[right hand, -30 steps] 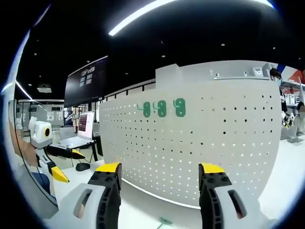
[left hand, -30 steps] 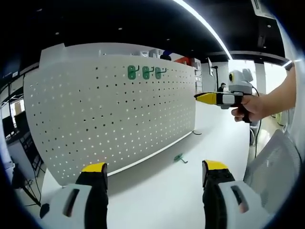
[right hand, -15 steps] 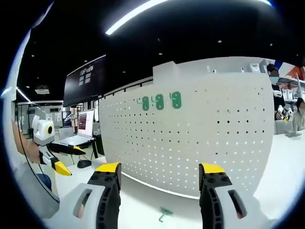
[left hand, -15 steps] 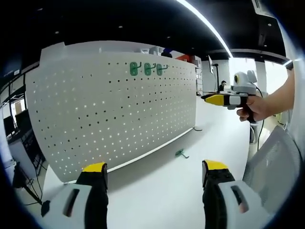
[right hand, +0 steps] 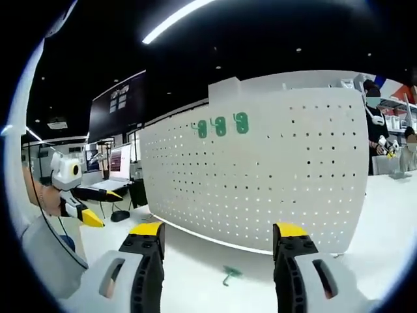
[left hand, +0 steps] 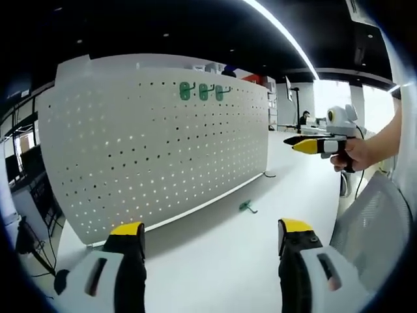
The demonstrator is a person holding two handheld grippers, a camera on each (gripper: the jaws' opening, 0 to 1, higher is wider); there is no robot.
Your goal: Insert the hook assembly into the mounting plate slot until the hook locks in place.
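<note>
The room is a big dim hall with ceiling light strips, desks and a lit screen off at nine o'clock in the right gripper view. Standing upright on the white worktop [left hand: 215, 261] is the white mounting plate [left hand: 156, 150], a wide pegboard peppered with holes, and near its top edge hang three green hooks [left hand: 202, 92] in a row, already seated.

Down on the worktop, just in front of the plate's foot, lies one more green hook assembly [left hand: 247, 208]; in the right gripper view it sits at six o'clock between the fingers but well ahead of them [right hand: 229, 274]. That is the piece to pick.

It looks small, light and rigid, most likely moulded plastic, so a modest pinch should do. I would take it by its flat back body, leaving the hooked end and the locking tabs free for the slot. Lying flat on a smooth top, it may skate when nudged.

Left gripper [left hand: 212, 235]: fingers spread wide, nothing between them. Right gripper [right hand: 220, 236]: the same, apart and empty; from the left view it hangs at three o'clock in the person's hand [left hand: 357, 154].
</note>
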